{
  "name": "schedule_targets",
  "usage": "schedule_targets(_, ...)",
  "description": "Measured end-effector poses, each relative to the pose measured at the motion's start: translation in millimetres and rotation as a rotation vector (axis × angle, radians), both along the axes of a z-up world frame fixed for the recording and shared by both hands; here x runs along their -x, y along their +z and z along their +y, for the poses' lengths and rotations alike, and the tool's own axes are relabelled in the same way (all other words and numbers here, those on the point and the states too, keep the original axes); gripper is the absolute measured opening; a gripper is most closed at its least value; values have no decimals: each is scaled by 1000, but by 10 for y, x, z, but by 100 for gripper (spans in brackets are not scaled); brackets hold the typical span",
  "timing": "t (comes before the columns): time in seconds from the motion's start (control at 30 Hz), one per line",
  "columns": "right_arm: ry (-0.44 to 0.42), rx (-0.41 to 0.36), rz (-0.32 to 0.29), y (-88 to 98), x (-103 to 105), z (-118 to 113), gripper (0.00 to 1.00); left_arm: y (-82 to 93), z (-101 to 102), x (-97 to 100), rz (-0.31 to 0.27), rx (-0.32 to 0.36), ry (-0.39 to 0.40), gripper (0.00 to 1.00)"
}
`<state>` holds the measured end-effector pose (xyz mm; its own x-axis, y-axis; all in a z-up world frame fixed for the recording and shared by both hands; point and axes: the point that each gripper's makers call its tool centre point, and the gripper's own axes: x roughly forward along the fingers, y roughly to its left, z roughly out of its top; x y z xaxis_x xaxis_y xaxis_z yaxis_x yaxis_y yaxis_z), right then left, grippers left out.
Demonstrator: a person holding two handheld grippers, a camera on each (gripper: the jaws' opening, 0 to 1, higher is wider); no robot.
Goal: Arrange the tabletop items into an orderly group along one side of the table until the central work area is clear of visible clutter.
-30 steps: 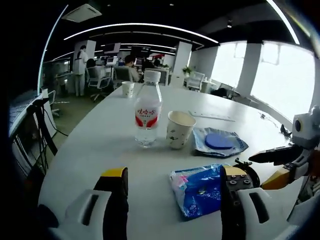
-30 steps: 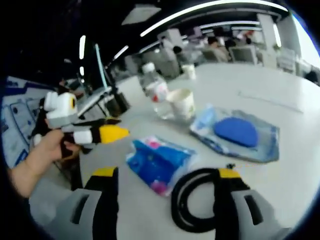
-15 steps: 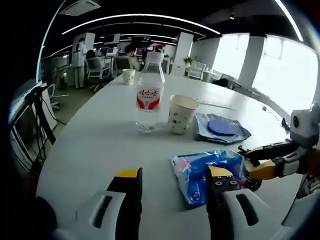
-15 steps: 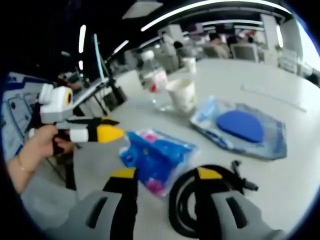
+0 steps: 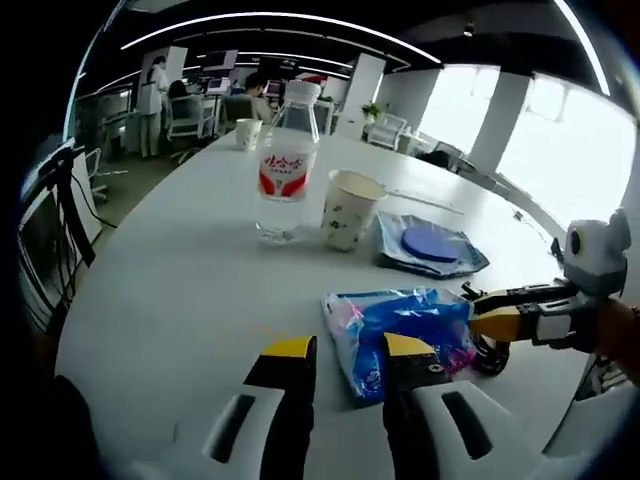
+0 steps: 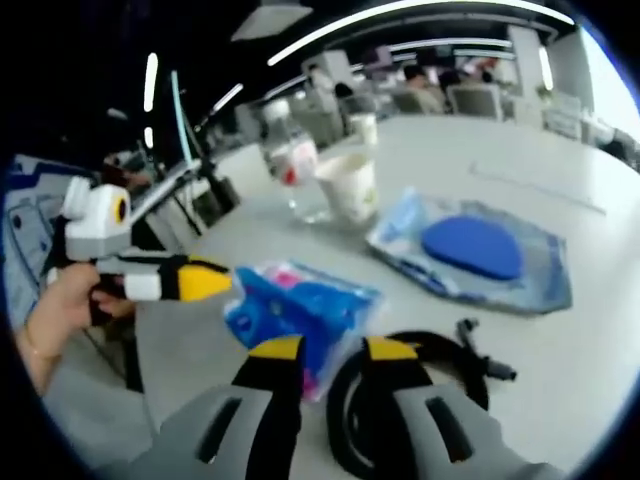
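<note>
A blue and pink packet lies on the white table. My left gripper has its jaws narrowed around the packet's near corner, with a strip of table still showing between them. In the right gripper view, the left gripper touches the packet's edge. A coiled black cable lies beside the packet. My right gripper is narrowed over the coil's left arc, a small gap left. Behind stand a water bottle, a paper cup and a clear pouch with a blue disc.
A second small paper cup stands far back on the table. A person's hand holds the left gripper past the table's edge. Office desks, chairs and people are in the background. Bare tabletop stretches to the left of the packet.
Both grippers' jaws have closed in step by step from wide open to a narrow gap. The left gripper has come up to the packet's corner, the right one over the cable coil.
</note>
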<state>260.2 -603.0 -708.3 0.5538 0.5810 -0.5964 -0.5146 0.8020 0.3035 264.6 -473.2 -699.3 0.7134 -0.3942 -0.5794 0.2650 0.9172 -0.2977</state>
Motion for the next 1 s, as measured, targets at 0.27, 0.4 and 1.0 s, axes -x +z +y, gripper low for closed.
schedule_targets(0.27,-21,-6,28,-50,2,5,7,-1,1,-1,-1,5,4,6)
schedule_targets(0.4,-28,-10,35,-55,-3,8,5,-21,19,1,9,3,11,4)
schedule_targets(1.0,-60,-75,72,28,-13,-8,0,84,45,-14,-6,59,64,0)
